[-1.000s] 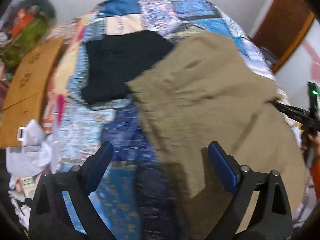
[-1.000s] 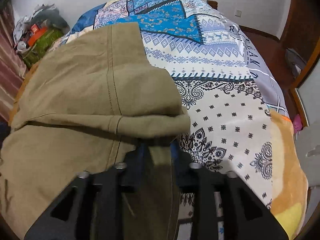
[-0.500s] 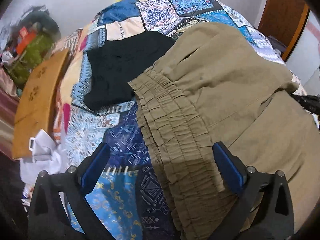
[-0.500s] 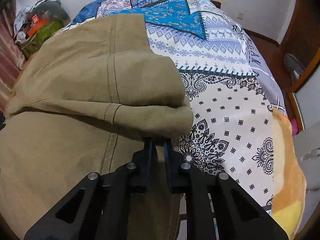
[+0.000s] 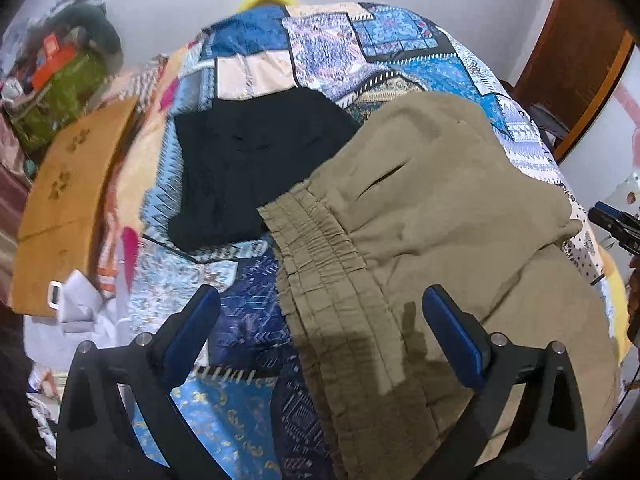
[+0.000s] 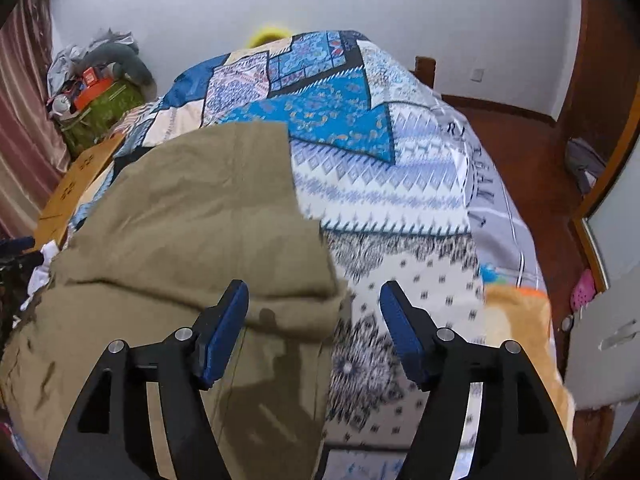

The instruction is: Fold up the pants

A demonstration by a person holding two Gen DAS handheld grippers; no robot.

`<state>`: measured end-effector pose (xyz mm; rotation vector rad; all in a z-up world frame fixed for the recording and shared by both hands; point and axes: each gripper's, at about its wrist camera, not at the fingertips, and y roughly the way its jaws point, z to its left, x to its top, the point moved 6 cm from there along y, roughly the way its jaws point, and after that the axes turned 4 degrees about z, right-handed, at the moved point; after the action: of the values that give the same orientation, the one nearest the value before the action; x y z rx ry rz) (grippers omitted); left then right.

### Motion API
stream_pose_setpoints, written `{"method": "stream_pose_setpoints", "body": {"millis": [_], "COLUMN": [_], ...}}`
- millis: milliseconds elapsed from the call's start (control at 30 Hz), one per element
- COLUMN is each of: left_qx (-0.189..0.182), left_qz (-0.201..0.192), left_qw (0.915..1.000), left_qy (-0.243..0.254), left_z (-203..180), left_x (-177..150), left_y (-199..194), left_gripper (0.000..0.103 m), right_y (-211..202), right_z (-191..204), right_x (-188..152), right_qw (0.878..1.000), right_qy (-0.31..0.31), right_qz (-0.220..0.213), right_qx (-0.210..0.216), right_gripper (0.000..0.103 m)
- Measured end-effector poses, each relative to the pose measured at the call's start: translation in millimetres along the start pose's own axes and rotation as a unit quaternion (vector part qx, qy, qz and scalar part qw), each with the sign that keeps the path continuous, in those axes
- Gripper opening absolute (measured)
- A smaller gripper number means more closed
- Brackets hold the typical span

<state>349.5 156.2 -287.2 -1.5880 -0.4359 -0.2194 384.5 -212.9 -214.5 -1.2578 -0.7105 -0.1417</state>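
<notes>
Pants [image 5: 432,216] folded on the bedspread [image 5: 248,332] ahead of both jaw pairs, dark garment [image 5: 248,168] beyond the left jaws, board [image 5: 68,200] further left

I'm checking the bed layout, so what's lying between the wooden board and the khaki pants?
In the left wrist view, folded black clothing lies on the patterned quilt between the wooden board and the khaki pants.

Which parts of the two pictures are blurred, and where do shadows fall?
Left wrist view: the far clutter is soft; the left claw shadows the olive-khaki cotton pants. Right wrist view: the patterned blue-and-white quilt is smeared near the open right claw, whose shadow falls on the pants.
</notes>
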Motion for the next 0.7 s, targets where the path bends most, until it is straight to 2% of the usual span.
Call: {"method": "stream_pose_setpoints", "body": {"millis": [100, 267, 300, 333, 367, 400, 467, 633, 700], "left_qx": [-0.007, -0.065, -0.075, -0.086, -0.092, -0.073, 0.004, 0.080, 0.090], "left_qz": [0.028, 0.055, 0.061, 0.066, 0.065, 0.051, 0.004, -0.030, -0.033], "left_qw": [0.9996, 0.9953, 0.9939, 0.9923, 0.9918, 0.9944, 0.9992, 0.9963, 0.9951], "left_qy": [-0.005, -0.047, -0.053, -0.060, -0.061, -0.056, -0.039, 0.011, 0.024], "left_z": [2.0, 8.1, 9.4, 11.4, 12.9, 15.3, 20.7, 12.1, 14.2], "left_x": [-1.8, -4.0, -4.7, -5.3, -5.1, -3.6, 0.4, 1.0, 2.4], "left_y": [23.5, 47.4, 51.2, 54.5, 56.3, 54.9, 45.6, 39.1, 39.6], "left_gripper": [0.102, 0.103, 0.103, 0.103, 0.103, 0.103, 0.101, 0.100, 0.100], "right_y": [15.6, 53.6, 58.9, 65.1, 70.9, 73.5, 75.5, 78.8, 81.6], "right_z": [-3.3, 0.8, 3.4, 5.9, 8.0, 9.1, 13.9, 20.0, 17.9], "right_x": [5.8, 2.8, 0.5, -1.6, -4.0, -5.2, -8.8, -11.4, -12.2], "right_qw": [1.000, 0.995, 0.994, 0.993, 0.993, 0.994, 0.995, 0.995, 0.995], "right_qy": [0.011, 0.041, 0.041, 0.039, 0.035, 0.029, 0.008, -0.027, -0.025], "right_qz": [0.007, 0.061, 0.069, 0.080, 0.089, 0.088, 0.090, 0.090, 0.093], "right_qx": [0.010, 0.062, 0.068, 0.075, 0.071, 0.060, 0.052, 0.026, 0.022], "right_gripper": [0.065, 0.063, 0.054, 0.040, 0.037, 0.030, 0.023, 0.021, 0.020]}}
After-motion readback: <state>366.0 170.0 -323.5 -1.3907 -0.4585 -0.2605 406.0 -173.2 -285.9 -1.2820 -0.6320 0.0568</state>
